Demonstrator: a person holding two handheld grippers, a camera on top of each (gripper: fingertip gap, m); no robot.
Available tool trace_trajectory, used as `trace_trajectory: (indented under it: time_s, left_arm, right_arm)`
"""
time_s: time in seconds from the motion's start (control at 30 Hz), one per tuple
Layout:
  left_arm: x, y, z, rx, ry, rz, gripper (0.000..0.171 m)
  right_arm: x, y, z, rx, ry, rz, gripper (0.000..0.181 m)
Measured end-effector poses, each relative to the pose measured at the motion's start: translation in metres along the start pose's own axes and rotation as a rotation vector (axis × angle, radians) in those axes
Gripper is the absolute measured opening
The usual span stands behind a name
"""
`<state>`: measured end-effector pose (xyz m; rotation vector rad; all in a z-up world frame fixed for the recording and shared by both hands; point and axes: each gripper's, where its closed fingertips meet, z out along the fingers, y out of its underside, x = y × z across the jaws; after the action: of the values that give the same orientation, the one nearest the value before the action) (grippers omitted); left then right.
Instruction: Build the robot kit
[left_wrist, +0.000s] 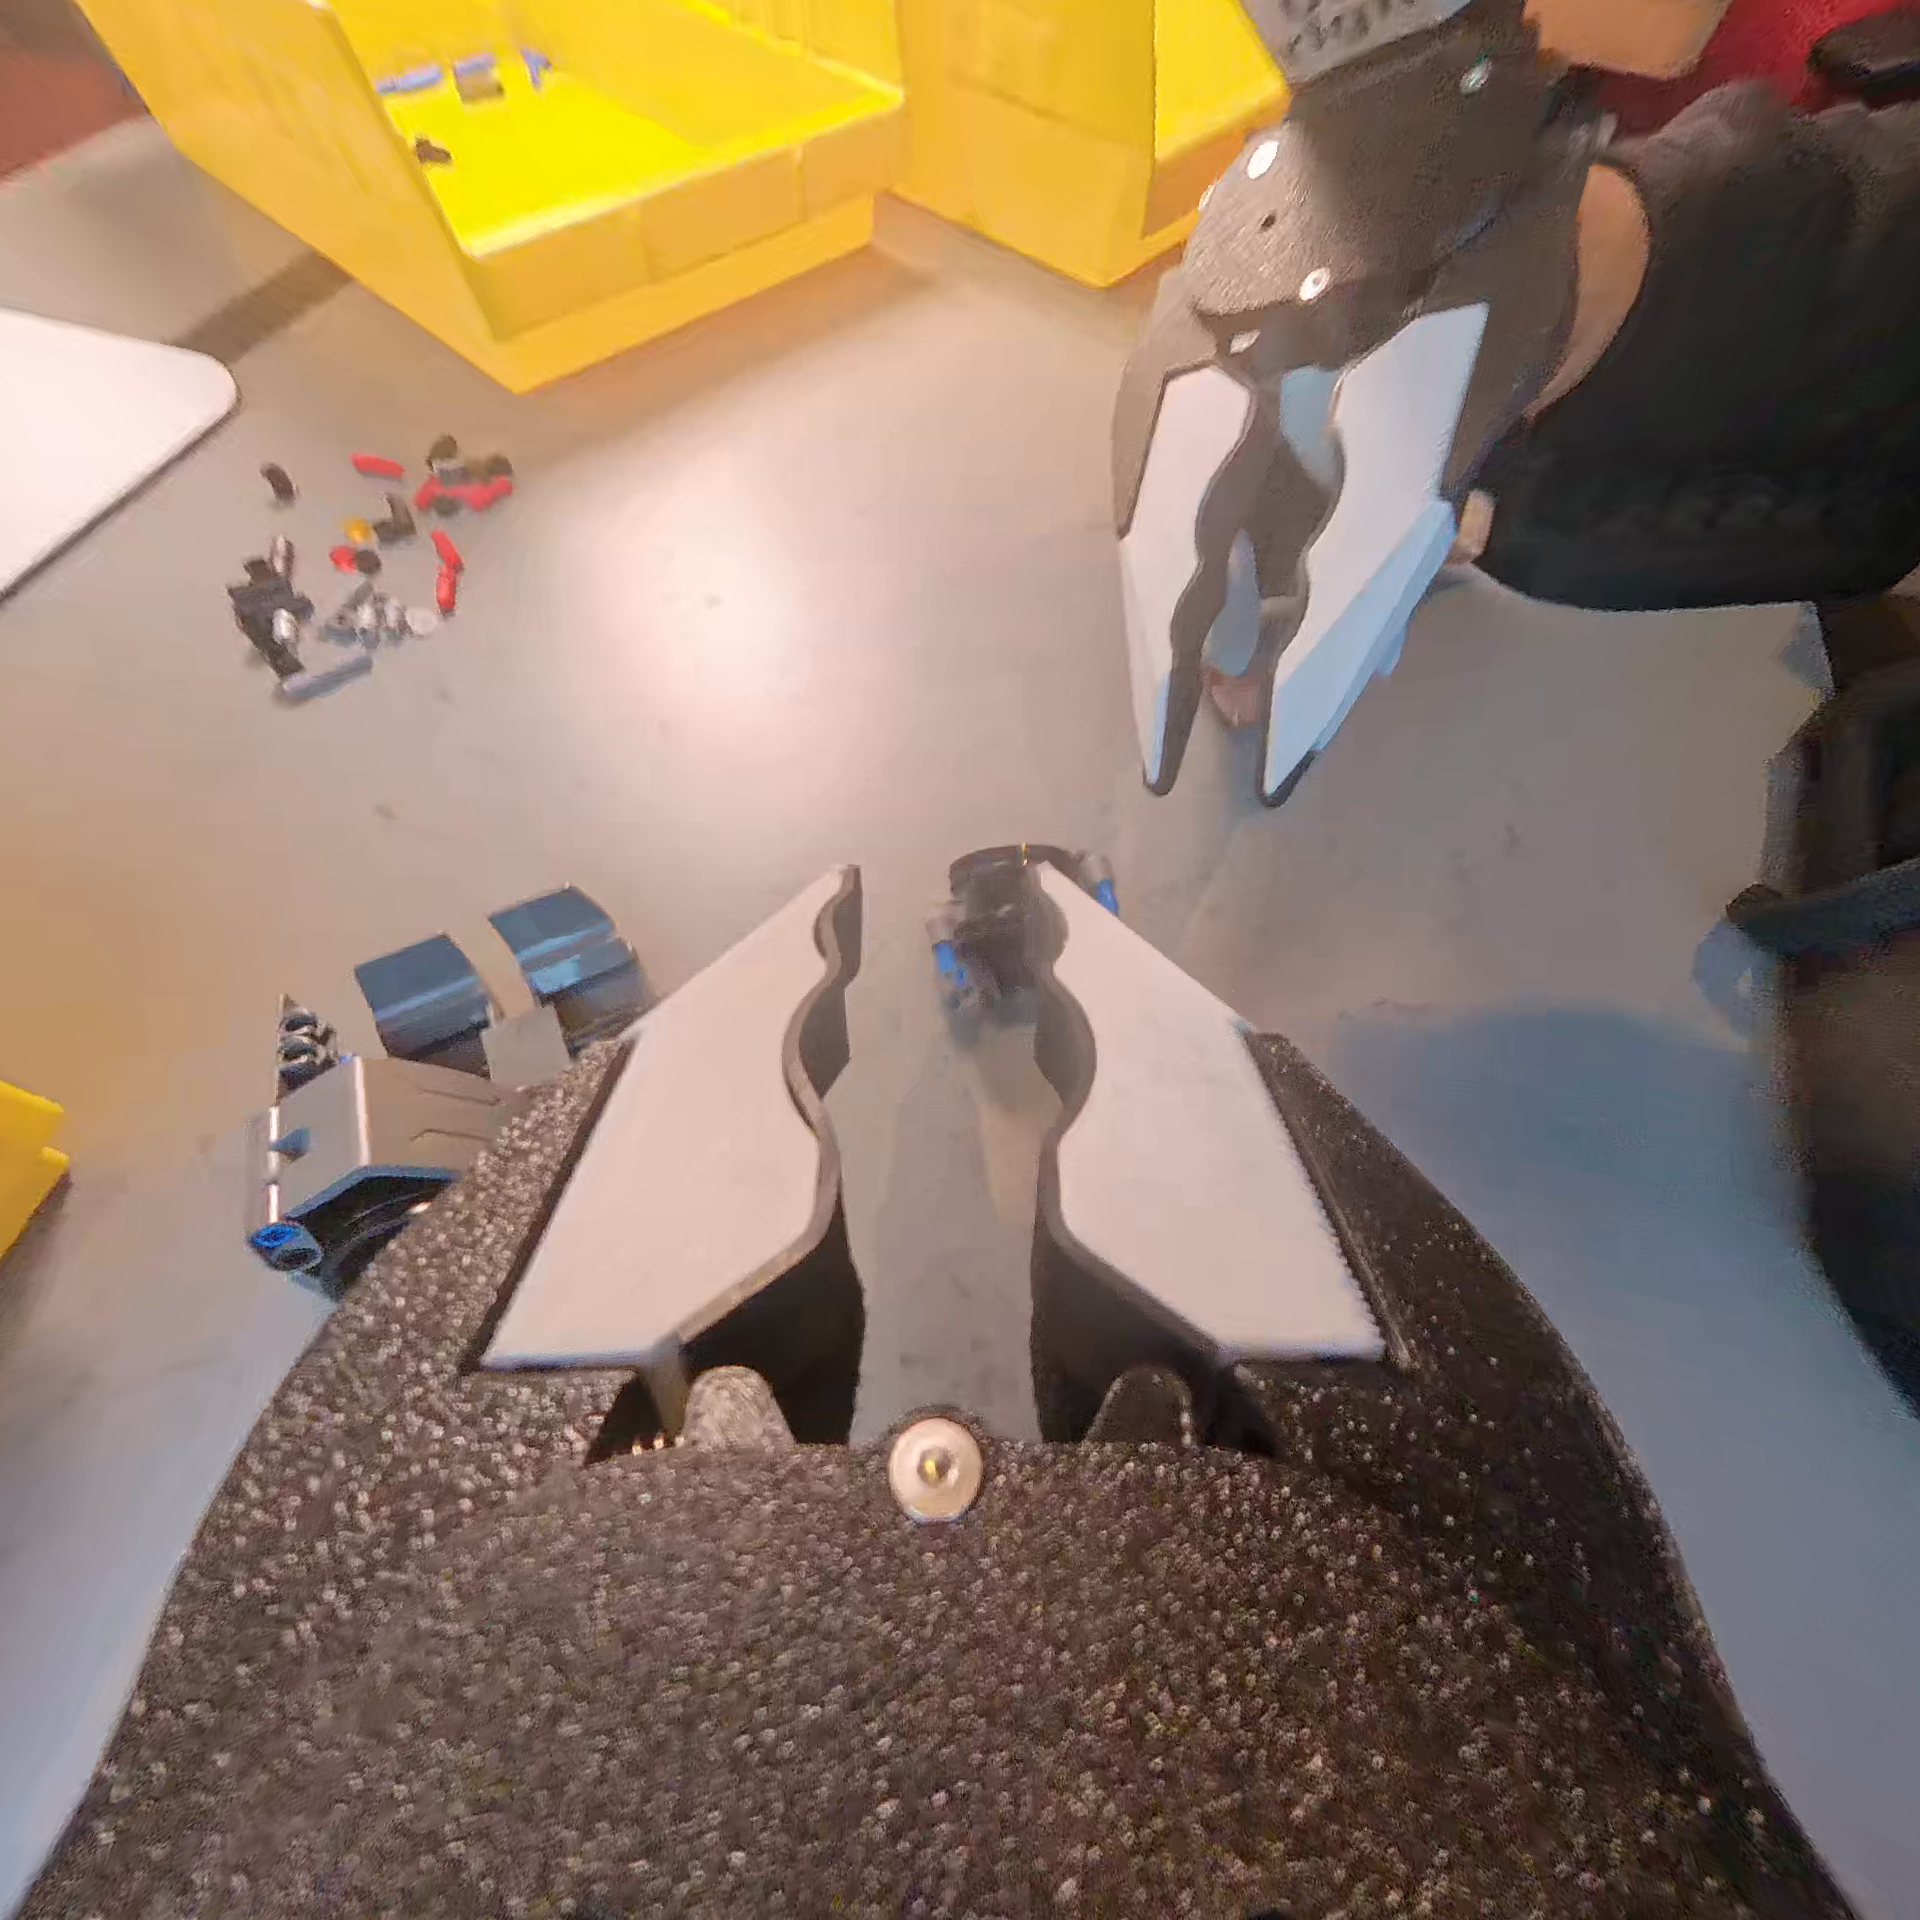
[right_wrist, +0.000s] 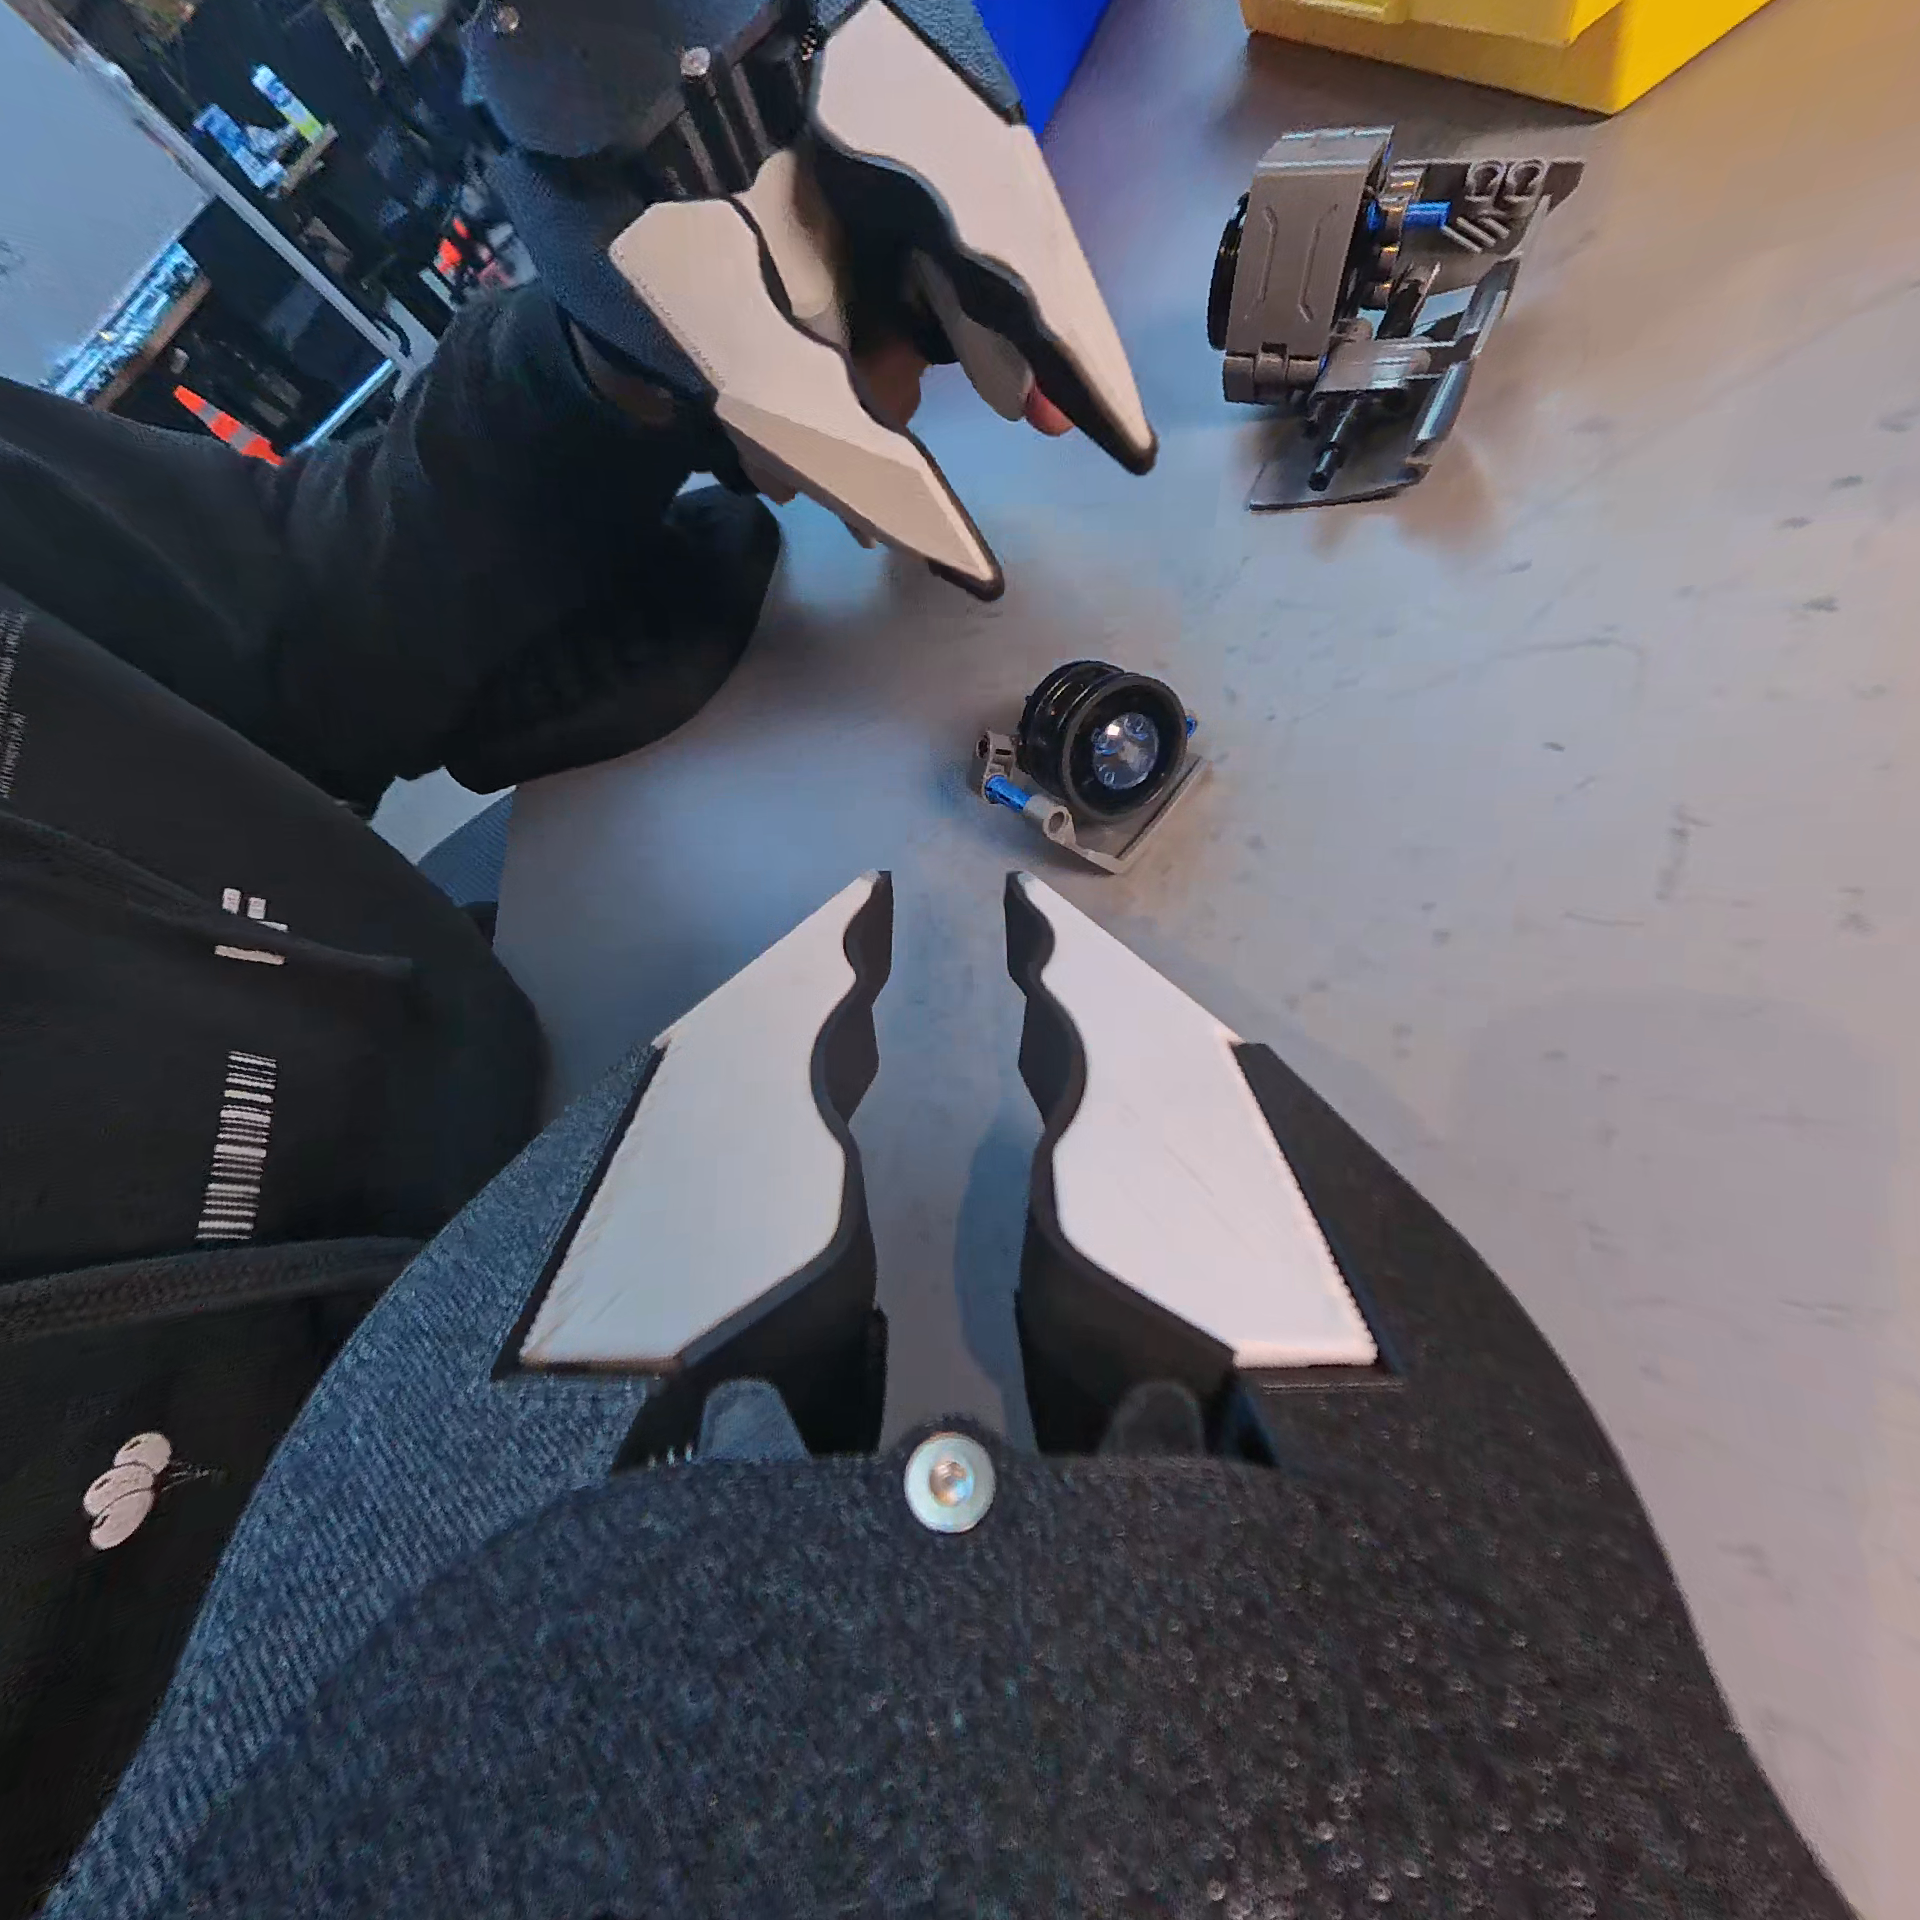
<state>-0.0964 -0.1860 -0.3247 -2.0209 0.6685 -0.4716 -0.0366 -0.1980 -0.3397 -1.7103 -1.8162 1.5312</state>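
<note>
On the grey tabletop (right_wrist: 1455, 935), a small black wheel assembly (right_wrist: 1091, 753) lies loose just beyond both parted, empty grippers: left gripper (left_wrist: 951, 883) nearly over it, right gripper (right_wrist: 948, 883) just short.

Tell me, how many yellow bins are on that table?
3, maybe more out of frame: a big open bin at the far side, another right of it, one corner at the left edge.

Left tongs (left_wrist: 951, 904) parted, angled low, right tongs (right_wrist: 948, 894) parted, empty, black-sleeved arm (right_wrist: 436, 540) behind left.
</note>
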Motion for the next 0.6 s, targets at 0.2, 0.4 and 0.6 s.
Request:
trace_trajectory:
  time_s: [0.2,0.4,0.6]
  left_arm:
    - [0.003,0.007,0.024,-0.153,0.174,-0.145,0.04]
    - [0.019,0.022,0.024,-0.202,0.153,-0.141,0.031]
    - [0.034,0.03,0.022,-0.218,0.144,-0.126,0.027]
  right_arm:
    - [0.005,0.002,-0.003,-0.012,0.031,-0.046,0.021]
    - [0.006,0.008,-0.002,-0.051,0.058,-0.086,0.022]
    - [0.003,0.01,0.005,-0.084,0.11,-0.159,0.022]
